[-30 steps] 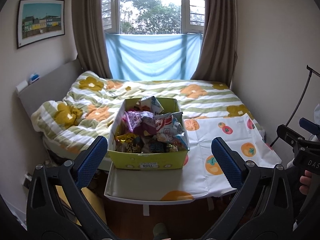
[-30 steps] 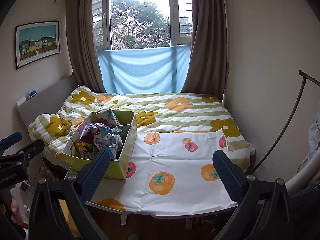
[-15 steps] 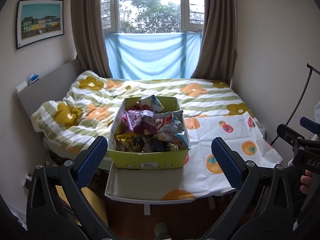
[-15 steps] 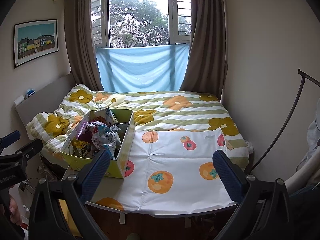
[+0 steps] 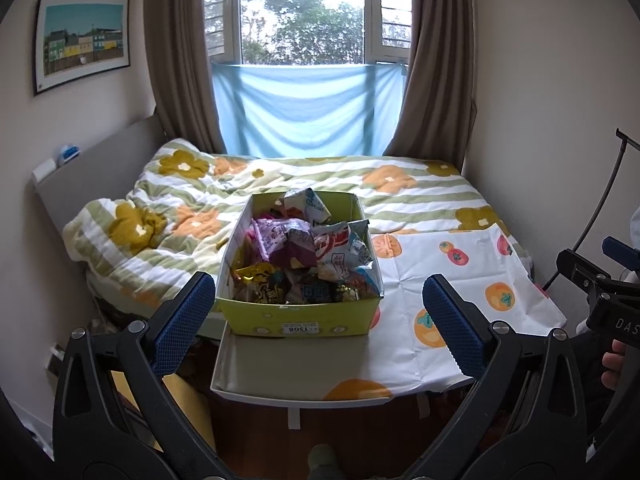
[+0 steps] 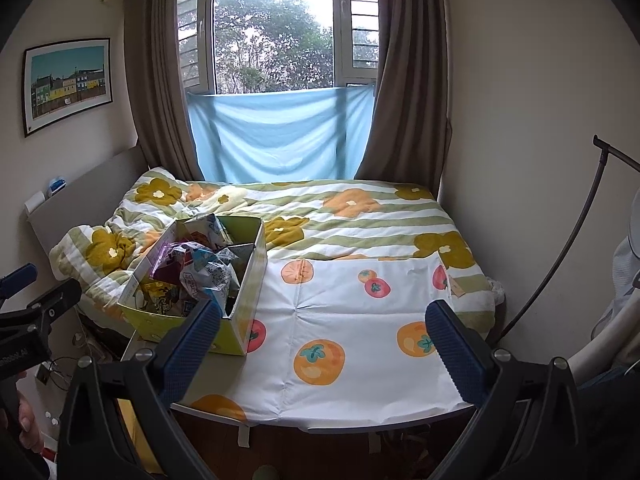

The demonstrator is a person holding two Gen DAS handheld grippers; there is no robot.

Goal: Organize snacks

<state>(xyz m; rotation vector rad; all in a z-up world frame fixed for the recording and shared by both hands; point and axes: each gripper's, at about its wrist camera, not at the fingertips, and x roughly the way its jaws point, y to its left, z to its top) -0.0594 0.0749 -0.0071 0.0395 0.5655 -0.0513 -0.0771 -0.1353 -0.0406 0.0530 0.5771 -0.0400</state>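
snacks point(image 5: 308, 256) in crinkled packets fill a green box point(image 5: 298, 320) that stands at the left end of a small table point(image 5: 280, 376), just in front of the bed point(image 5: 320, 184). a white cloth point(image 6: 344, 320) printed with orange fruit covers the rest of the table and laps onto the striped flowered quilt. the left gripper point(image 5: 316, 320) hangs short of the box with its fingers spread wide and nothing between them, the box showing in the gap. the right gripper point(image 6: 324, 340) is likewise wide open and empty, held over the bare cloth to the right of the box. a purple packet point(image 5: 280, 236) sits near the top of the pile; the print on it is too small to read. brown curtains point(image 6: 408, 80) frame the window behind.
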